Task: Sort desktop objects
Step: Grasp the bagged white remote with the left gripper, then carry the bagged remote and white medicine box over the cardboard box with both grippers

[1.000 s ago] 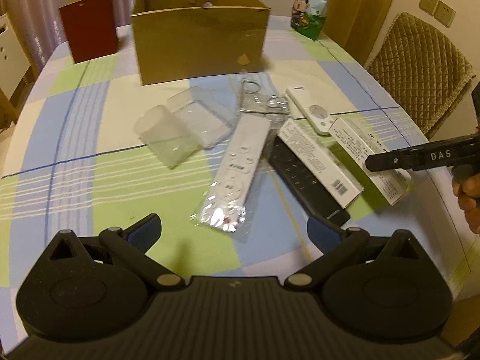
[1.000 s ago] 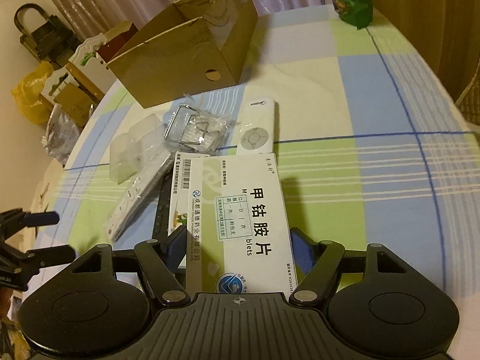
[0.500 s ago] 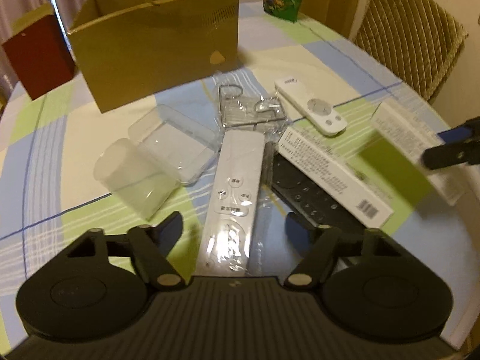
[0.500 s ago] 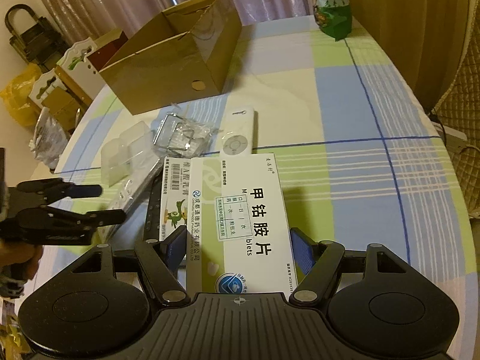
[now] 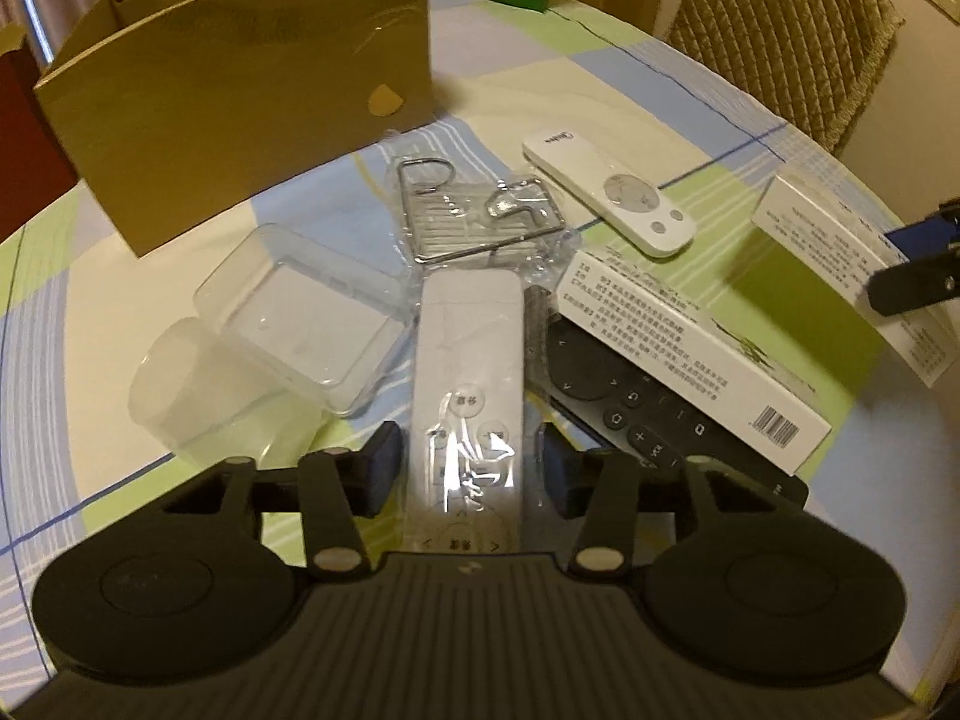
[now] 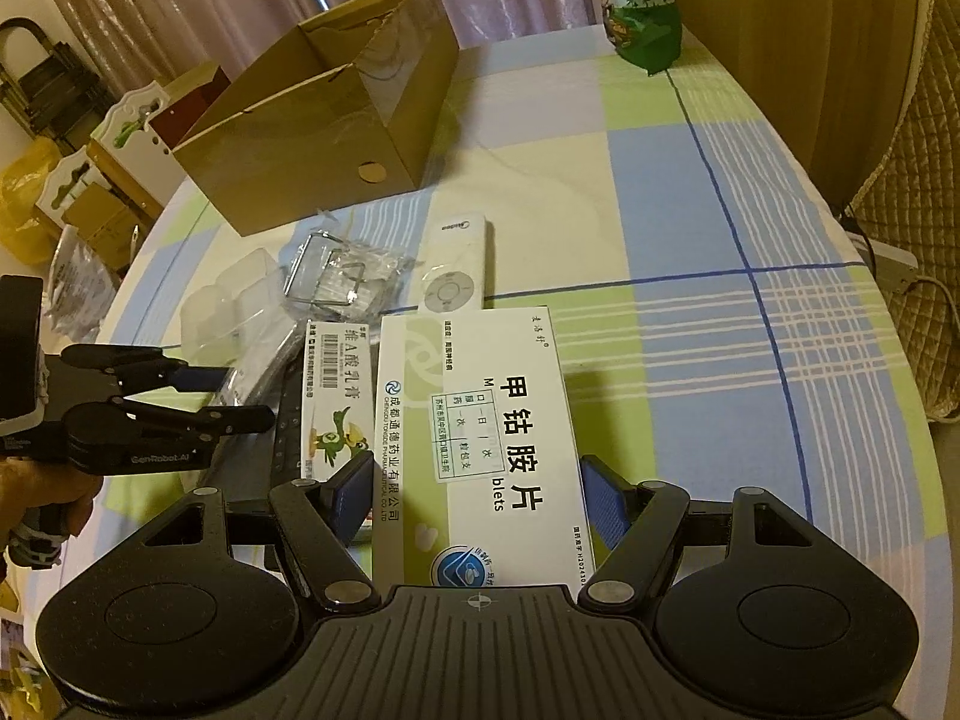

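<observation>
Checked blue, green and cream cloth covers the table, with curtains and a quilted chair behind. On it, the left gripper straddles a bagged white remote, fingers spread apart. The right gripper clamps a medicine box above the cloth, near the open cardboard box.

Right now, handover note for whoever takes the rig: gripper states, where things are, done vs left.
Left gripper: open, fingers straddling the long white plastic-wrapped remote, not clamped yet.
Right gripper: shut on the white-and-green medicine box, held above the table.
On the checked tablecloth: small white round-button remote, black remote under a second long white medicine box, bagged wire rack, clear plastic containers.
Open brown cardboard box: nothing visible inside from here.
Left: everything still needs sorting.
</observation>
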